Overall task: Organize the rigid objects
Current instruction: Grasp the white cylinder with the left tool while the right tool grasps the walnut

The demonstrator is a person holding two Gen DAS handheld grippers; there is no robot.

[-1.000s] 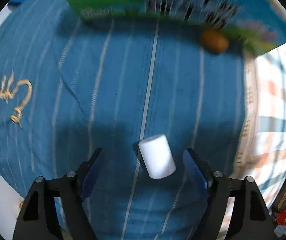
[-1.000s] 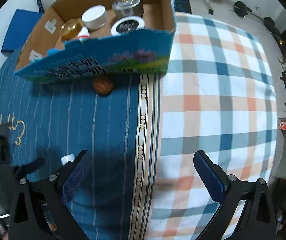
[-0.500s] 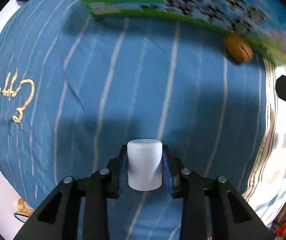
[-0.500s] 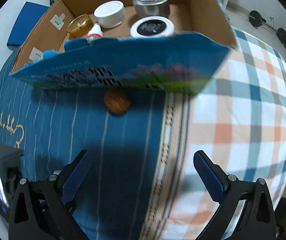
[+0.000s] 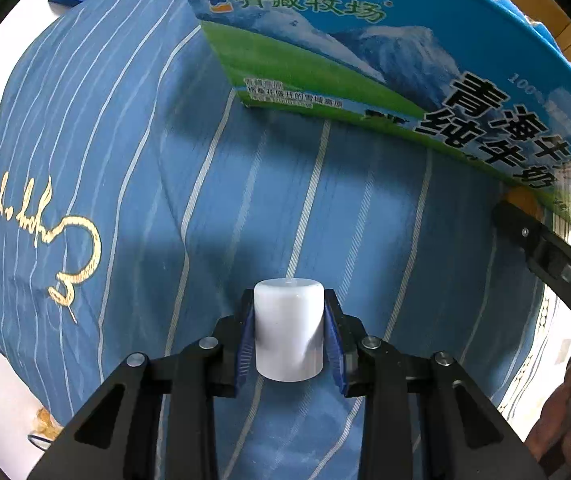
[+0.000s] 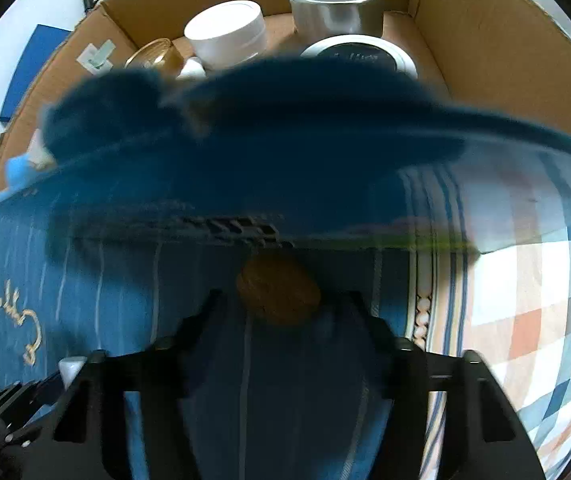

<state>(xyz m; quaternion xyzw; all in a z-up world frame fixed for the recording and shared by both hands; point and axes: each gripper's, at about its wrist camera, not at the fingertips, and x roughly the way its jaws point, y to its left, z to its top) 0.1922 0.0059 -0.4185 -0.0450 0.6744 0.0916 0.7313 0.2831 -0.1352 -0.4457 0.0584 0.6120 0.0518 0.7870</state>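
My left gripper (image 5: 288, 334) is shut on a white cylinder (image 5: 288, 332) and holds it upright over the blue striped cloth (image 5: 133, 168), in front of the cardboard box's printed blue side (image 5: 365, 60). In the right wrist view, my right gripper (image 6: 281, 308) reaches a brown walnut (image 6: 278, 295) that lies on the cloth against the box's front wall. Its fingers are blurred and stand apart on either side of the nut. The walnut's edge (image 5: 523, 200) shows past the right gripper's finger in the left wrist view.
The open cardboard box (image 6: 485, 40) holds a white jar (image 6: 227, 36), a silver tin (image 6: 335, 4), a black-lidded jar (image 6: 359, 54) and a gold-lidded jar (image 6: 153, 54). A checked cloth (image 6: 537, 320) lies to the right. A dark blue pad (image 6: 31, 68) lies beyond the box.
My left gripper closed on the white cylinder, stood it upright and moved toward the box. My right gripper moved forward to the walnut and its jaws narrowed around it.
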